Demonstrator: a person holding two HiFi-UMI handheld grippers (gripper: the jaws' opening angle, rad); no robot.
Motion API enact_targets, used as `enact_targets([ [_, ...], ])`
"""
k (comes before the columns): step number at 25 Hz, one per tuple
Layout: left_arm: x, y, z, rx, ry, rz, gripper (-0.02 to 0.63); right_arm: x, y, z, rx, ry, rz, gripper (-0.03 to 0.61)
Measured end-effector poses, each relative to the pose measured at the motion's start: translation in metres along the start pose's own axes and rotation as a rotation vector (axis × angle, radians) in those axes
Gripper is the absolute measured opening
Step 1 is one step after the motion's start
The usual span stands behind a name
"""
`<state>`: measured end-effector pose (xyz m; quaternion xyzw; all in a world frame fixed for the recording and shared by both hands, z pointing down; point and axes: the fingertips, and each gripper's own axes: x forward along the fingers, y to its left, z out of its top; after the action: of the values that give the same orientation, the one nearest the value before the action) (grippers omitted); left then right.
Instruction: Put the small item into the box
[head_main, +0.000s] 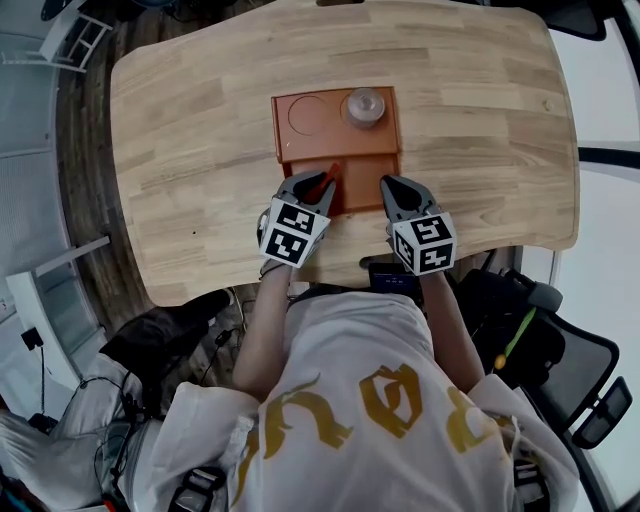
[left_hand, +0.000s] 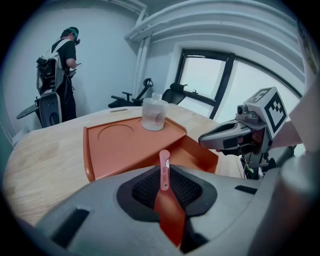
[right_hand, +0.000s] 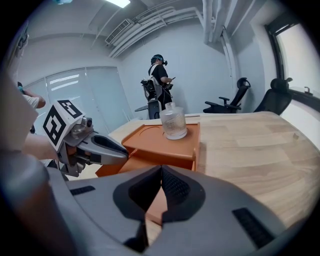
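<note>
So the left gripper (head_main: 322, 182) has its fingers clamped on the small item (left_hand: 164, 172), a thin orange-red strip with a paler rounded tip that sticks out past the fingertips. It's held over the near, lower part of the orange box (head_main: 335, 152), which sits in the middle of the wooden table (head_main: 480, 120). The right gripper (head_main: 390, 186) is just beside it at the box's front right corner. Its fingers are pressed together at the tips with nothing between them. A clear jar (head_main: 365, 106) stands in the right round recess on the box's far raised section, and the left recess is bare.
</note>
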<state>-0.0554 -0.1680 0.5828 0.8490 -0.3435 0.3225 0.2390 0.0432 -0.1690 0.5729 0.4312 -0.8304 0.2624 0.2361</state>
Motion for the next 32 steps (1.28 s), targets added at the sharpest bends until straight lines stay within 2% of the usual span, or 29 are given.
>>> enact_targets([
  [2, 0.004, 0.0, -0.003, 0.014, 0.022, -0.002, 0.057, 0.002, -0.001, -0.002, 0.001, 0.007, 0.003, 0.012],
  [7, 0.014, -0.002, -0.016, 0.126, 0.118, 0.012, 0.057, 0.007, 0.0, -0.009, 0.004, 0.04, 0.025, 0.011],
  [19, 0.032, -0.016, -0.029, 0.272, 0.284, -0.017, 0.057, 0.009, 0.0, -0.013, 0.003, 0.068, 0.052, 0.012],
  [23, 0.041, -0.022, -0.031, 0.279, 0.325, -0.055, 0.057, 0.009, -0.001, -0.012, 0.0, 0.074, 0.065, 0.011],
  [26, 0.048, -0.024, -0.039, 0.315, 0.386, -0.069, 0.057, 0.011, 0.0, -0.012, 0.01, 0.078, 0.077, 0.012],
  [29, 0.054, -0.031, -0.046, 0.324, 0.428, -0.128, 0.057, 0.011, 0.0, -0.012, 0.009, 0.083, 0.083, 0.012],
  [32, 0.058, -0.033, -0.05, 0.324, 0.449, -0.151, 0.057, 0.01, 0.0, -0.013, 0.022, 0.083, 0.088, 0.012],
])
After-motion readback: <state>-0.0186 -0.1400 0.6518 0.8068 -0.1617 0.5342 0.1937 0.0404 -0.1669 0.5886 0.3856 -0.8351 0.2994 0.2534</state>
